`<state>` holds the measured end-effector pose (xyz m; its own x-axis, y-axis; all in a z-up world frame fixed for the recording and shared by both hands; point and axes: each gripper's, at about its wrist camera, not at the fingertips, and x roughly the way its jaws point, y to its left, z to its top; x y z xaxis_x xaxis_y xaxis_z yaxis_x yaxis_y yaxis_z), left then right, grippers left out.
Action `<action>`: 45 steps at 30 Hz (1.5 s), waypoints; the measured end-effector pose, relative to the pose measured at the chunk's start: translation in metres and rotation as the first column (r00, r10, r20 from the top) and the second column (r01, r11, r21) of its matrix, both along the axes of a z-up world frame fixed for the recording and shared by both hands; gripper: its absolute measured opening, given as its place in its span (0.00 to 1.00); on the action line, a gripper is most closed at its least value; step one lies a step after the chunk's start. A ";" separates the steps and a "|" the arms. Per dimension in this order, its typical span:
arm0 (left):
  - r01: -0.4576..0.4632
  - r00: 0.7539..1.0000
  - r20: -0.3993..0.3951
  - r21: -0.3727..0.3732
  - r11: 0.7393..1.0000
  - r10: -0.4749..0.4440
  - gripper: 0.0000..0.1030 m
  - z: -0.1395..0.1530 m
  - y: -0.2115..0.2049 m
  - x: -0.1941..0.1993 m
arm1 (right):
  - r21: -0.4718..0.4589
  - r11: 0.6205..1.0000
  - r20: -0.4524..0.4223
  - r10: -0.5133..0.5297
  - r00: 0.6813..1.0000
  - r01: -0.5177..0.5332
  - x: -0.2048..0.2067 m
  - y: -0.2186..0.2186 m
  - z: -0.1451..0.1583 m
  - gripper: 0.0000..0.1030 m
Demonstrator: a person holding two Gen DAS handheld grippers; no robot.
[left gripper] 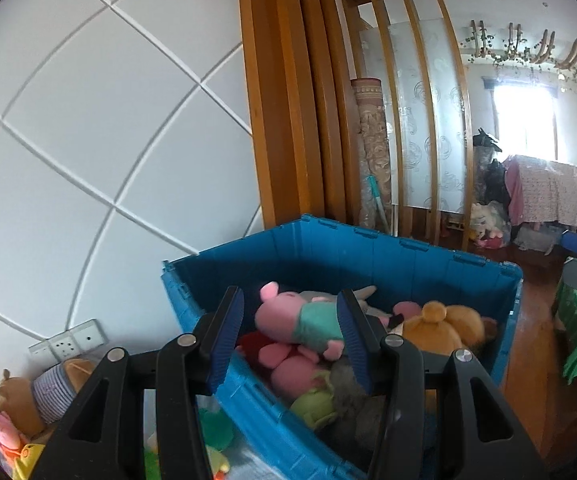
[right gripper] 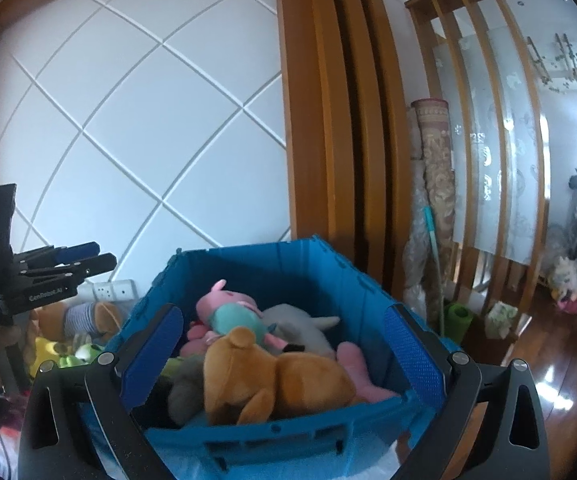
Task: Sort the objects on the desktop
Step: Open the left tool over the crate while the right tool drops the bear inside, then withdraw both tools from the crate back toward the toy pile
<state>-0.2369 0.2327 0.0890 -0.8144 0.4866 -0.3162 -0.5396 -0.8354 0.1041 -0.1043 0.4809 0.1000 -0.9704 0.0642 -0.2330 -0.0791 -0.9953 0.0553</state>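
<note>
A blue plastic bin [left gripper: 408,246] [right gripper: 248,248] stands against the white wall and holds several plush toys. On top lies a pink pig in a teal shirt [left gripper: 288,316] [right gripper: 228,308]. A brown bear [right gripper: 272,380] [left gripper: 448,324] lies near the front wall, with a grey plush [right gripper: 304,320] behind it. My left gripper [left gripper: 290,336] hovers over the bin's left corner, its jaws partly apart with nothing between them. It also shows from the side as the left gripper [right gripper: 88,256]. My right gripper [right gripper: 282,310] stands wide open and empty above the bin's near wall.
More plush toys [left gripper: 48,392] [right gripper: 88,316] lie heaped left of the bin, below a wall socket [left gripper: 68,344]. A wooden partition [left gripper: 288,100] and a rolled carpet [left gripper: 372,152] rise behind the bin. Polished wooden floor [left gripper: 536,360] spreads to the right.
</note>
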 end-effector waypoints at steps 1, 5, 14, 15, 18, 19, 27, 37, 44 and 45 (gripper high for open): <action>-0.006 1.000 -0.005 0.000 1.000 0.006 0.47 -0.002 -0.004 0.004 | -0.002 1.000 -0.002 0.000 1.000 0.000 0.005 -0.007 -0.003 0.99; -0.040 0.999 -0.029 -0.003 0.999 0.040 0.47 -0.009 -0.025 0.024 | -0.008 1.000 -0.002 0.020 1.000 -0.020 0.025 -0.034 -0.015 0.99; -0.115 0.990 -0.090 -0.053 0.992 0.110 0.78 -0.021 -0.094 0.072 | 0.020 0.995 0.051 0.101 0.994 -0.102 0.058 -0.112 -0.033 0.99; -0.116 0.989 -0.095 -0.058 0.991 0.111 0.78 -0.022 -0.102 0.077 | 0.026 0.993 0.063 0.109 0.992 -0.111 0.059 -0.124 -0.035 0.99; -0.146 0.986 -0.090 -0.076 0.986 0.139 0.78 -0.026 -0.132 0.088 | 0.010 0.990 0.085 0.137 0.987 -0.138 0.060 -0.157 -0.040 0.99; -0.157 0.985 -0.089 -0.082 0.984 0.149 0.78 -0.027 -0.142 0.091 | 0.006 0.990 0.086 0.142 0.986 -0.143 0.060 -0.165 -0.040 0.99; -0.242 0.965 -0.131 -0.119 0.963 0.226 0.97 -0.035 -0.201 0.119 | -0.021 0.982 0.100 0.187 0.977 -0.186 0.060 -0.238 -0.048 0.99; -0.348 0.934 -0.131 -0.125 0.929 0.332 0.98 -0.047 -0.241 0.122 | -0.005 0.964 0.128 0.264 0.956 -0.265 0.037 -0.294 -0.061 0.99; -0.472 0.879 -0.133 -0.114 0.874 0.458 0.98 -0.055 -0.257 0.115 | 0.006 0.928 0.160 0.367 0.916 -0.373 0.002 -0.310 -0.072 0.99; -0.486 0.872 -0.130 -0.109 0.867 0.472 0.98 -0.055 -0.259 0.113 | 0.009 0.922 0.162 0.379 0.911 -0.386 -0.001 -0.310 -0.073 0.99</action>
